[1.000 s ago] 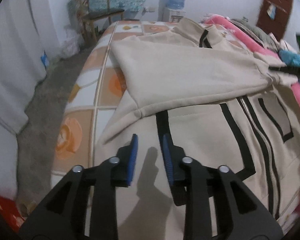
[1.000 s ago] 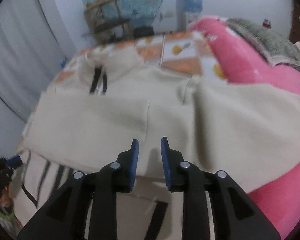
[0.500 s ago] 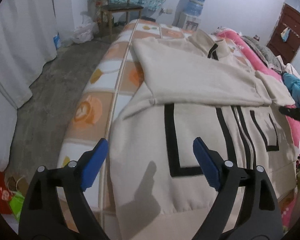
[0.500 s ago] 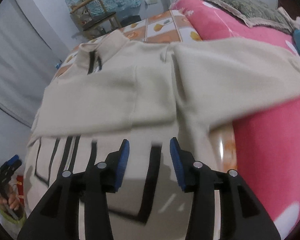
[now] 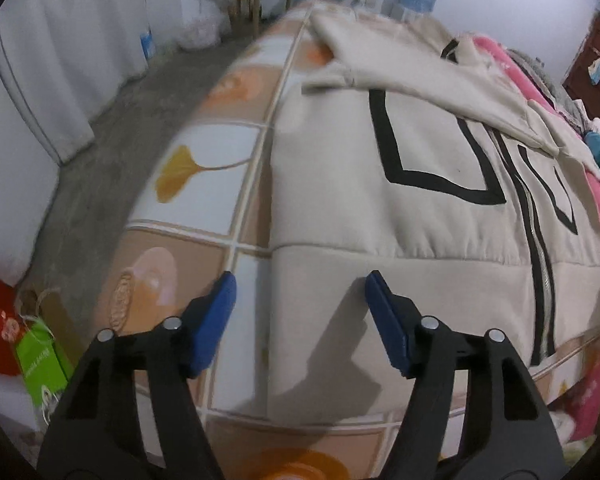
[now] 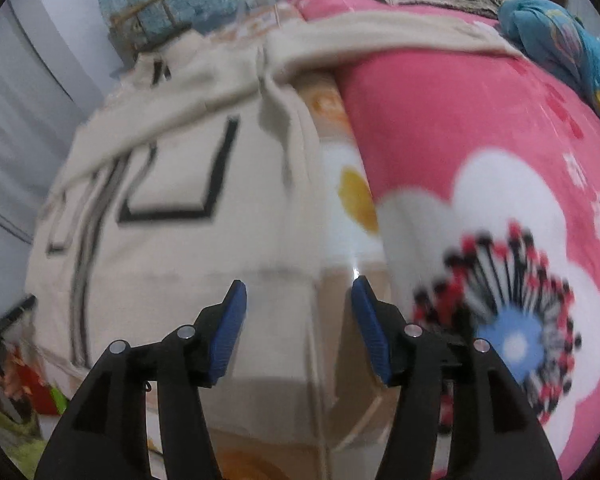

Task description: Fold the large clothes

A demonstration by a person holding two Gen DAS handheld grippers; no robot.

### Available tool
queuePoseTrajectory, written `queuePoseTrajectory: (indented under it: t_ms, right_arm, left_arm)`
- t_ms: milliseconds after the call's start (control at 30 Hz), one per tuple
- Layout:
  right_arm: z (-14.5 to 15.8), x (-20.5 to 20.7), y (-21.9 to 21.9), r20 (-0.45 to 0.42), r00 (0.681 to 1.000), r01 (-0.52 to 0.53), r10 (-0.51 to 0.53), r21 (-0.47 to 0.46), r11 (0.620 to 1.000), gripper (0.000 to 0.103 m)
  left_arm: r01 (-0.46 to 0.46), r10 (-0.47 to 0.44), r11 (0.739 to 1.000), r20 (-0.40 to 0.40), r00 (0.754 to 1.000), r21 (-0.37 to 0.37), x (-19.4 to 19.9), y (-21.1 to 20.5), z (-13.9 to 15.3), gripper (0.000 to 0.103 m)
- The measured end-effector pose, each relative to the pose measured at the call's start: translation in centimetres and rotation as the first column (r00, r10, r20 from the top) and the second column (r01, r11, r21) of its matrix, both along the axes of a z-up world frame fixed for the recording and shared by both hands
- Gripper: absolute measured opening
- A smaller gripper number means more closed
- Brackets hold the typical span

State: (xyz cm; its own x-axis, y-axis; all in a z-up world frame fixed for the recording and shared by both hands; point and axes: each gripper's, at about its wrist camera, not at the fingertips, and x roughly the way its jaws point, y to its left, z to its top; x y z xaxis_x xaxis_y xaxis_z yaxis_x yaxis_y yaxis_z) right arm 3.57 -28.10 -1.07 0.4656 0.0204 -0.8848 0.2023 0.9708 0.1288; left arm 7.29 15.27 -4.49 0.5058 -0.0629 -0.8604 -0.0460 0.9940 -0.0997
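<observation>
so far only the sleeves are folded in; the hem end is not yet folded up.
nearest, the left gripper (image 5: 300, 300), jaws narrowing, and the right gripper (image 6: 296, 304), jaws widening, each straddle a hem corner of the beige jacket (image 5: 400, 208) on the bed (image 5: 204, 184), neither pinching it; farther off, sleeves cross its chest. right view is blurred, the collar hard to make out.

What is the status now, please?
Left gripper closing, right gripper opening, both empty. Beige jacket flat, sleeves folded. Nothing blocking.
</observation>
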Motion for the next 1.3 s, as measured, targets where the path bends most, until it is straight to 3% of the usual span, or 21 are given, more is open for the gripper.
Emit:
queuePoseTrajectory:
  t_ms: [100,167,233,333,567,800,900,967,1000,1033,1067,1133,1300]
  right_arm:
    - [-0.1,-1.2,1.4,0.011,0.999,-0.030,0.031,-0.083,0.996,0.054]
    - [-0.2,-1.5,1.9,0.012,0.999,-0.046,0.048,-0.123,0.991,0.046]
    - [-0.6,-1.7,2.7,0.010,0.998,-0.062,0.065,-0.176,0.982,0.026]
    - [-1.0,-1.5,3.2,0.009,0.996,-0.089,0.092,-0.182,0.979,0.010]
    - [3.0,-3.3,3.2,0.100,0.987,-0.112,0.127,-0.139,0.984,0.005]
    - [3.7,-7.1,3.2,0.088,0.988,-0.117,0.124,-0.080,0.990,0.005]
    - [2.7,-7.9,3.2,0.043,0.991,-0.124,0.128,-0.085,0.989,0.008]
    - [2.3,-8.1,3.1,0.015,0.991,-0.132,0.134,-0.099,0.986,0.020]
    - [2.4,-8.0,3.0,0.010,0.990,-0.136,0.137,-0.097,0.986,0.032]
    - [2.9,-8.0,2.9,0.020,0.990,-0.138,0.140,-0.095,0.986,0.043]
    - [3.5,-8.0,2.9,0.037,0.989,-0.137,0.141,-0.100,0.986,0.047]
    - [5.5,-7.4,3.0,0.094,0.984,-0.140,0.151,-0.111,0.984,0.058]
    - [7.9,-3.3,4.4,0.194,0.961,-0.180,0.196,-0.097,0.979,0.077]
  left_arm:
    - [0.004,-0.004,1.000,0.020,1.000,0.000,-0.7,-0.5,0.1,0.045]
    - [0.013,-0.013,1.000,0.038,0.999,0.013,-1.2,-1.0,0.0,0.037]
    - [0.012,-0.014,0.999,0.067,0.998,0.037,-1.6,-1.6,0.0,0.024]
    - [0.008,-0.014,0.997,0.087,0.996,0.070,-1.8,-2.2,0.3,0.009]
    - [0.061,-0.089,0.988,0.200,0.976,0.140,-4.8,-3.0,4.6,0.007]
    - [0.066,-0.087,0.988,0.151,0.985,0.141,-8.6,-2.0,5.2,0.008]
    - [0.054,-0.066,0.988,0.080,0.995,0.142,-9.3,-1.1,3.7,0.016]
    - [0.023,-0.031,0.990,0.054,0.998,0.140,-9.5,-0.2,3.4,0.030]
    - [0.003,-0.009,0.992,0.047,0.999,0.127,-9.5,0.4,3.6,0.045]
    - [-0.016,0.009,0.993,0.059,0.998,0.117,-9.4,0.9,4.1,0.054]
    - [-0.029,0.020,0.993,0.080,0.997,0.111,-9.3,1.1,4.8,0.057]
    - [-0.032,0.018,0.994,0.135,0.991,0.106,-8.6,1.3,7.0,0.074]
    - [0.046,-0.069,0.992,0.195,0.978,0.120,-3.8,-1.9,10.2,0.089]
